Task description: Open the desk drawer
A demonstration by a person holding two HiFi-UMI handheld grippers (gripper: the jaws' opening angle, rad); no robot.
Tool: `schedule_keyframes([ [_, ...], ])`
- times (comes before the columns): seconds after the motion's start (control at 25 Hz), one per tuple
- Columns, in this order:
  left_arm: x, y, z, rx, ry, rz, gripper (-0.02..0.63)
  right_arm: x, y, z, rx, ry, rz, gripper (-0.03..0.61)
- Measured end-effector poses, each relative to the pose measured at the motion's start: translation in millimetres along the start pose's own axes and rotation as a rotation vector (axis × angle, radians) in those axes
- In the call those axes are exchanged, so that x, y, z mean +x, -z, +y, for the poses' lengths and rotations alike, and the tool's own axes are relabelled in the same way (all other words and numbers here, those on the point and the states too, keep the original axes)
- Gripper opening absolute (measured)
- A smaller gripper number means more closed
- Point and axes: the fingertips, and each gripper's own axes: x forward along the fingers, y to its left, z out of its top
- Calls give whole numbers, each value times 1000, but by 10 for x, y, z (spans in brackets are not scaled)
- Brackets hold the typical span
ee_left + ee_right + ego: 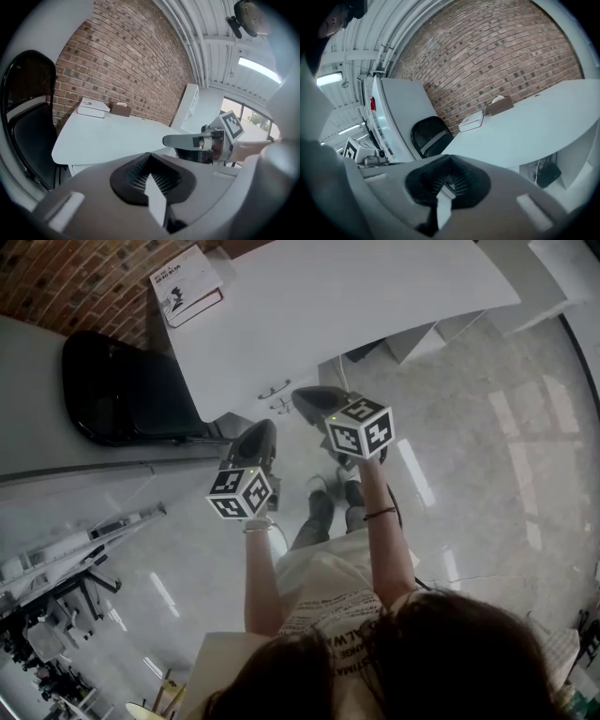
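Arms reach forward from the person at the near edge of the head view, one claw in each hand, held above the glossy floor [487, 484]. The left claw [265, 427] has its jaws pressed together with nothing between them; its own view shows the two grey halves meeting along one seam at the left claw [150, 154]. The right claw [299, 397] sits a little farther out and to the right, its jaws likewise closed and empty, as seen at the right claw [449, 157]. The two are side by side and apart, each visible in the other's view.

Just beyond the tips, under the near edge of the worktop [356, 296], is the drawer [267, 401], a white front with small handles. It looks pushed in. Neither claw touches it.

The worktop is a plain white slab, bare across most of its surface. At its far left corner lies a book [187, 285] with a red spine, flat on the surface. Both gripper views show a small brown box [121, 109] just beside the book, against the wall. A black chair [122, 390] stands to the left of the worktop, close to its left edge. Behind everything runs a red brick wall [75, 277].
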Motion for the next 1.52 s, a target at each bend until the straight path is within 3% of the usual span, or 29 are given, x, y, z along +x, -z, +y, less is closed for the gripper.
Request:
schedule_keyframes([
  [0.24, 52, 225, 25, 27, 53, 65, -2, 59, 195, -2, 23, 32, -13, 2],
  [0.72, 235, 623, 149, 5, 15, 88, -2, 126, 566, -302, 4, 50, 18, 2],
  [0.92, 331, 840, 168, -29, 8, 90, -2, 195, 723, -407, 49, 37, 20, 2],
  [1.52, 770, 1336, 613, -15, -36, 85, -2, 674, 1406, -886, 143, 34, 26, 2],
])
